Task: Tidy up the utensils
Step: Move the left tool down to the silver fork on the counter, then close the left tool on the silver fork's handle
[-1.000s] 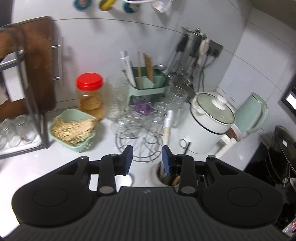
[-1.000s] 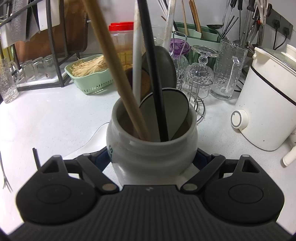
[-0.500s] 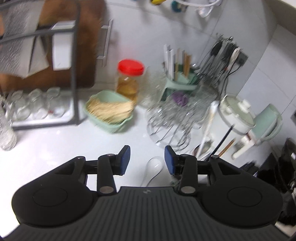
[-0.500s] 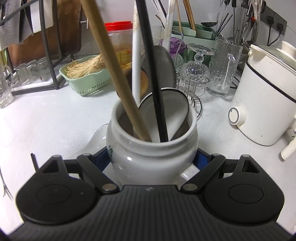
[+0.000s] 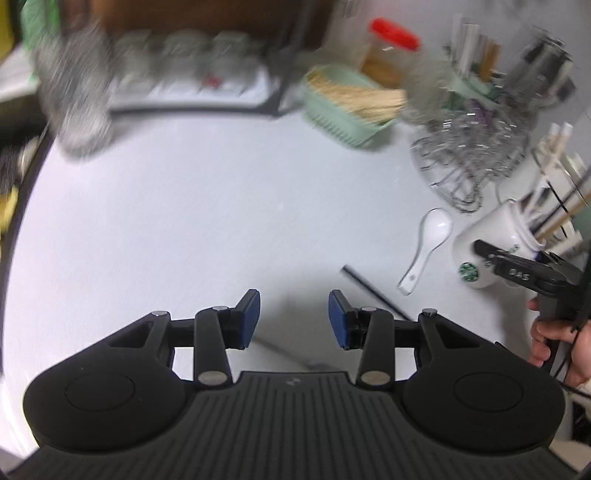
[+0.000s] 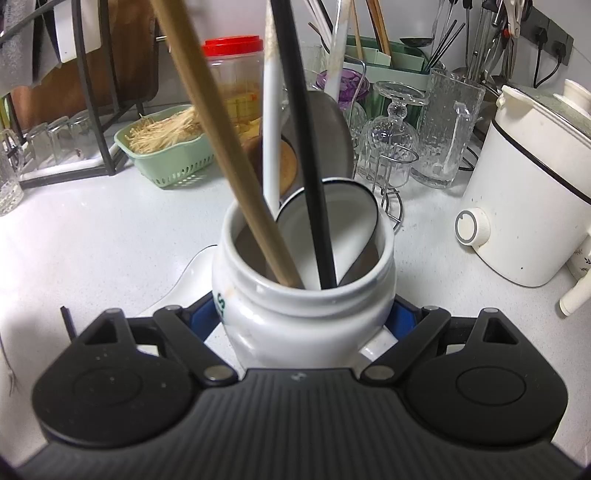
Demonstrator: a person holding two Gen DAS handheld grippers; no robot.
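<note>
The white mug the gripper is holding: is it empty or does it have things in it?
Not empty. The white mug holds a wooden stick, a black stick and spoons standing inside it.

A white speckled countertop (image 6: 92, 236) meets a white wall (image 6: 576, 22) carrying a black socket strip (image 6: 550, 31).

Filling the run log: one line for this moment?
right gripper: shut on mug | left gripper: open, empty | white spoon: on counter

white mug (image 6: 303, 317) upright holding utensils; white spoon (image 5: 428, 247) lies beside it.
</note>
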